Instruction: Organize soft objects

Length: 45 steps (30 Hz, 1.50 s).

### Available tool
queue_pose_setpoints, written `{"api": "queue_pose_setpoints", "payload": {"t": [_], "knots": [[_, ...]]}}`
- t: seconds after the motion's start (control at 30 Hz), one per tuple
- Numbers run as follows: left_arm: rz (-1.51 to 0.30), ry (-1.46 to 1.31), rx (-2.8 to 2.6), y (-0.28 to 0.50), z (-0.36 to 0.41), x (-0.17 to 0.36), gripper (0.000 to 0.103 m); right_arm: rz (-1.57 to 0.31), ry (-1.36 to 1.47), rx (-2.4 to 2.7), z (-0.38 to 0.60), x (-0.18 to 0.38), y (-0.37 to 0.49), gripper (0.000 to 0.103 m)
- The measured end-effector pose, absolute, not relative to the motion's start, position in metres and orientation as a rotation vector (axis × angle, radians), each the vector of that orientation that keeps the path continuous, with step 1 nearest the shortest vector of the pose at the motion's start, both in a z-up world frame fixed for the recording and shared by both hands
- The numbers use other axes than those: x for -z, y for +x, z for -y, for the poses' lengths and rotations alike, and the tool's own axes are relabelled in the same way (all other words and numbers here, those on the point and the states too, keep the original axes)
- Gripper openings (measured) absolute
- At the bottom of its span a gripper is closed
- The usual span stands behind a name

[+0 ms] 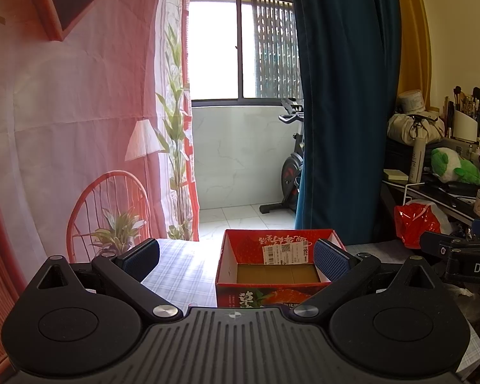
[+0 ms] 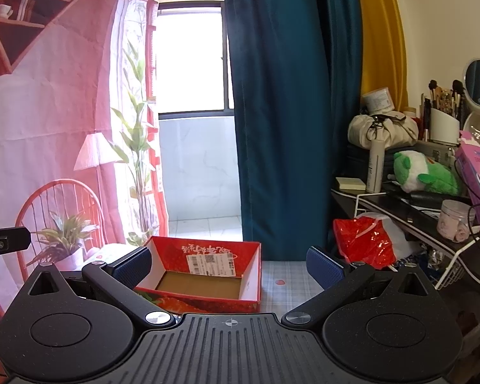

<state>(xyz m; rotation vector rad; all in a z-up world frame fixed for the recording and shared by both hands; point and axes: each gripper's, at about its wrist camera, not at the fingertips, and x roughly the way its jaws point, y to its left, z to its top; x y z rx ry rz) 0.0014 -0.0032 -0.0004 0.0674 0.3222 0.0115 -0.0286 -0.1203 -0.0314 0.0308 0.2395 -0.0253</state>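
Note:
An open red cardboard box (image 1: pixel 276 243) with a brown bottom stands on the checked tablecloth (image 1: pixel 182 268); nothing lies in it. It also shows in the right wrist view (image 2: pixel 208 252). A green and white plush toy (image 1: pixel 454 166) lies on the dark desk at the right, also seen in the right wrist view (image 2: pixel 425 172). My left gripper (image 1: pixel 236 259) is open and holds nothing, just before the box. My right gripper (image 2: pixel 228 267) is open and holds nothing, near the box's right side.
A red plastic bag (image 2: pixel 364 241) hangs at the desk's edge. The desk (image 2: pixel 400 204) holds a beige pouch (image 2: pixel 384 128), a white bottle, a brush holder, a jar, a pink carton and a mirror. A blue curtain (image 2: pixel 291 96) hangs behind the table. An exercise bike (image 1: pixel 291 160) stands beyond.

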Motion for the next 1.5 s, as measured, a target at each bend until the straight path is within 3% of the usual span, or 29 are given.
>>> {"api": "queue_pose_setpoints", "payload": {"t": [1.5], "knots": [[-0.334, 0.072, 0.001, 0.0041, -0.0006, 0.0006, 0.103, -0.236, 0.029, 0.026, 0.1202, 0.0342, -0.0290, 0.103]]}}
